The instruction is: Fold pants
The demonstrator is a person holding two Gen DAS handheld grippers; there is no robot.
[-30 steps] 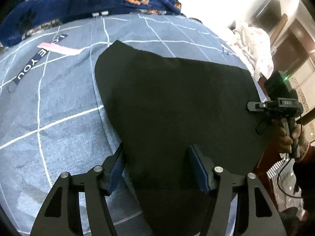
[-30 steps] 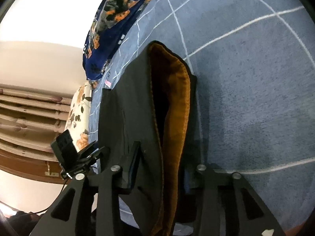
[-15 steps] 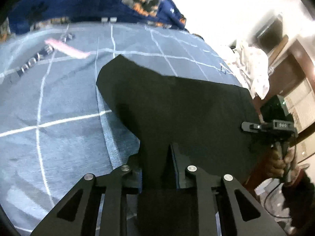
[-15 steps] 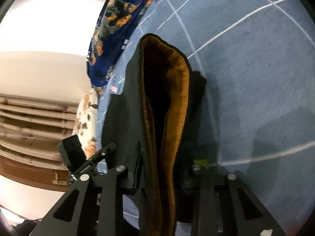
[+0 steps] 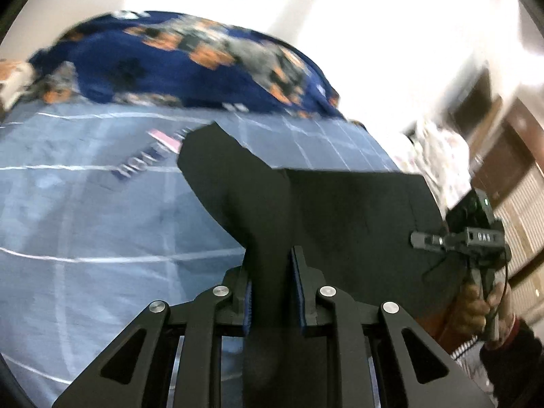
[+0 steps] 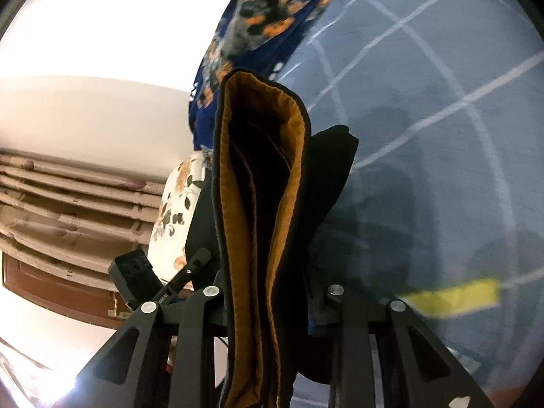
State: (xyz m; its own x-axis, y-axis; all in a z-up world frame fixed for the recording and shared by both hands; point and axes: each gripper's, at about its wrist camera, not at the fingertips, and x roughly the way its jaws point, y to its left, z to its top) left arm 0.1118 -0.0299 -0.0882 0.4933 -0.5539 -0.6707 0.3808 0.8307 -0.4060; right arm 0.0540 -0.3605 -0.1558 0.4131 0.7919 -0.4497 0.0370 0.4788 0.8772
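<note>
1. The left claw [image 5: 270,289] is pinching a gathered fold of the black pants [image 5: 340,224]; its jaws have just been closing, and the blue-lined fingers [image 5: 299,292] now press on the cloth from both sides
2. From that pinch the pants rise off the bed [image 5: 85,238], one corner pointing up toward the far pillow end and a broad black panel stretching across to the right claw [image 5: 425,239], seen here from the side
3. A hand [image 5: 482,302] in a dark sleeve holds the handle of that right claw at the right edge of the left wrist view
4. In the right wrist view the right claw [image 6: 272,302] is pinching the pants' waist end [image 6: 258,204]; its jaws have just been closing, and the thick stack of cloth fills the gap between them
5. The waist end stands nearly upright between those fingers, showing an orange-brown lining folded around a dark inner gap
6. The bed carries a blue-grey sheet with thin white grid lines, a pink label and a dark printed strip; the print is too blurred to read
7. A navy floral blanket [image 5: 190,64] lies bunched along the far edge of the bed
8. A white pillow with flower print [image 6: 176,210] sits left of the pants in the right wrist view, and a blurred yellow strip [image 6: 455,297] lies on the sheet at lower right
</note>
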